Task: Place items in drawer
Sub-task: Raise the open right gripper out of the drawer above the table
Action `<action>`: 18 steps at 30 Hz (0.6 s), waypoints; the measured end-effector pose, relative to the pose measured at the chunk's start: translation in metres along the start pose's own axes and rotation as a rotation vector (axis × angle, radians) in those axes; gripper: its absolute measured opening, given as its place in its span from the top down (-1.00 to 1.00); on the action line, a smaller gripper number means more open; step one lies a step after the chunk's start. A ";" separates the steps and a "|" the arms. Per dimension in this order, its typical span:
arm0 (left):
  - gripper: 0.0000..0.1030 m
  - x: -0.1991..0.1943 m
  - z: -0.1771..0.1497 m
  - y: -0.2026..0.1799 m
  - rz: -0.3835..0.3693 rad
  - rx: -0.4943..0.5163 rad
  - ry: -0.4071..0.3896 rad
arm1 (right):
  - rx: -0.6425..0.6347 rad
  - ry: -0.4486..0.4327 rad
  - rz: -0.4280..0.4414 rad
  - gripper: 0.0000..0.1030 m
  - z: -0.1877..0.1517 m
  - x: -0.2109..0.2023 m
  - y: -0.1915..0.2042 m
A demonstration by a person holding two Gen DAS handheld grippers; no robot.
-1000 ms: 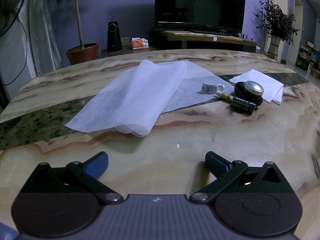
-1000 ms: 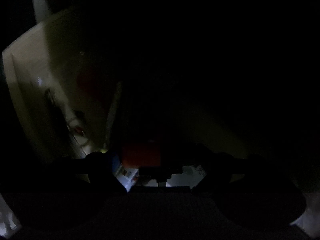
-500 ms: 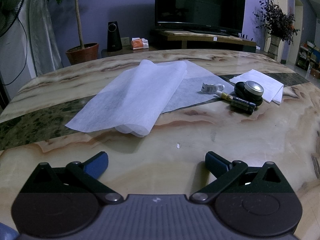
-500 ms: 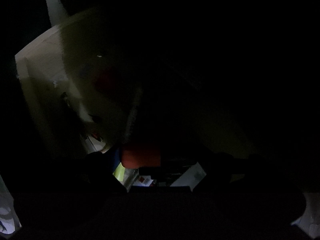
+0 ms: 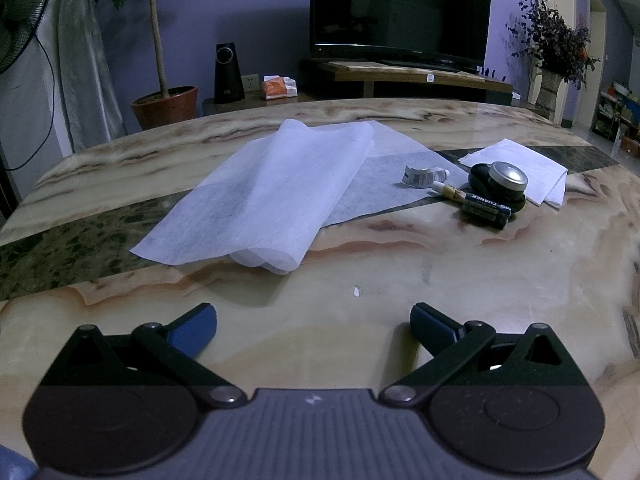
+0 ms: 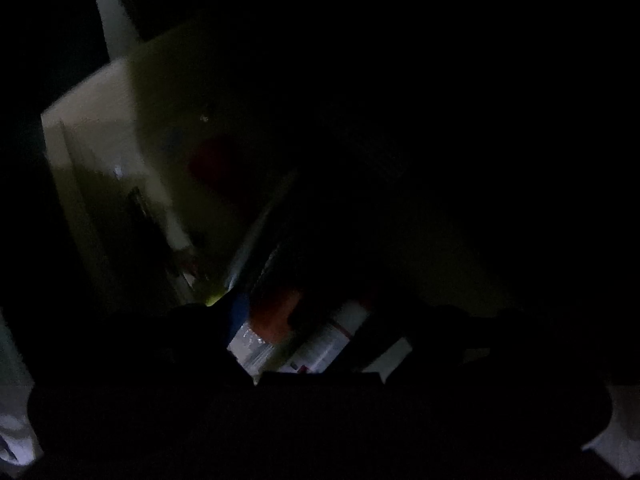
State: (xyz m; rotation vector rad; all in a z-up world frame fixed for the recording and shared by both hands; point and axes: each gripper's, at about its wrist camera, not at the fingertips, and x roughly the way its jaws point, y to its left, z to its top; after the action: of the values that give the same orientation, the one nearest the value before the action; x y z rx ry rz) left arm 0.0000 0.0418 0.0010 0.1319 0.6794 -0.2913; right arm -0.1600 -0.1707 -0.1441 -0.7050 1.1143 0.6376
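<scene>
My left gripper hovers open over the marble table, with nothing between its blue fingertips. Far to the right on the table lie two dark batteries, a round metal-lidded tin on a black ring, a small white tube and a small tape roll. The right wrist view is very dark. My right gripper points steeply down into a pale drawer. A red and dark item spans the gap between its wide-set fingers and looks gripped.
A large folded white sheet covers the table's middle, and a smaller white cloth lies behind the tin. A TV, plants and a fan stand beyond the table. Pale packages lie in the drawer under the right gripper.
In the right wrist view the drawer has slid to the right, while the red item stays fixed between the fingers. The left view is unchanged.
</scene>
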 end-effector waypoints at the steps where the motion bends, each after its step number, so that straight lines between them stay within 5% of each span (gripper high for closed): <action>1: -0.99 0.000 0.000 0.000 0.000 0.000 0.000 | 0.005 -0.015 0.003 -0.44 0.001 -0.005 0.001; 8: -0.99 0.000 0.000 0.000 0.000 0.000 0.000 | 0.050 -0.053 0.004 -0.21 -0.002 -0.042 -0.003; 14: -0.99 0.000 0.000 0.000 0.000 0.000 0.000 | -0.066 -0.104 0.090 -0.30 -0.003 -0.079 0.018; 18: -0.99 0.000 0.000 0.000 0.000 0.000 0.000 | -0.140 -0.280 0.220 -0.30 0.001 -0.121 0.025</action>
State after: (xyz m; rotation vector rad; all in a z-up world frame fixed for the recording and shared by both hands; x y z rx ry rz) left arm 0.0000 0.0420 0.0010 0.1318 0.6794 -0.2914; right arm -0.2160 -0.1672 -0.0339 -0.5946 0.8992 0.9781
